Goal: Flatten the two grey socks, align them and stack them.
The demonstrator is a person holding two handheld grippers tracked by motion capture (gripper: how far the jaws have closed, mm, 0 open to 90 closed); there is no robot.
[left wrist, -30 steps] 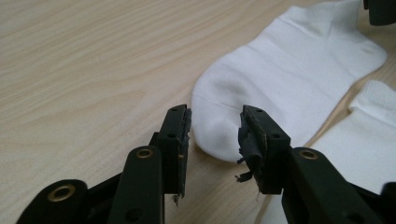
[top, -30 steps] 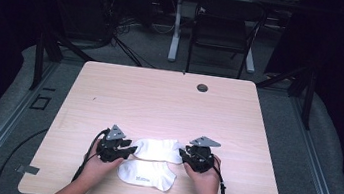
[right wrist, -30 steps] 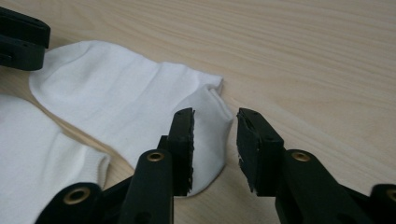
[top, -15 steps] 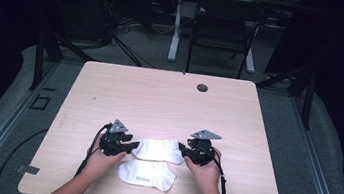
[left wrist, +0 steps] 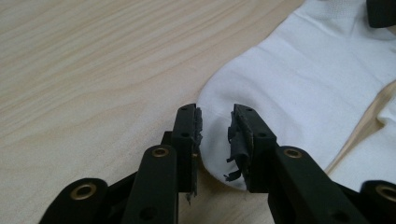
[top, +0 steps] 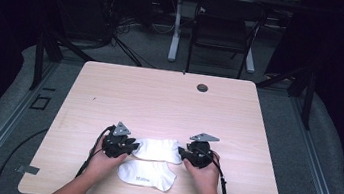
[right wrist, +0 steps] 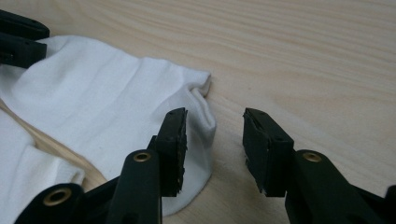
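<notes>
Between left fingers [left wrist: 243,140], sock toe [left wrist: 219,135]

We're looking at a table [top: 169,101] that is catching bright, even light from above, while the room around it is sinking into near black. The high view is coming through soft and low in detail, with only faint shadows. In the gripper views, the wood grain is reading sharp, the white sock [left wrist: 299,88] is glowing without glare, and the near jaws are blurring slightly at the bottom edge.
</notes>
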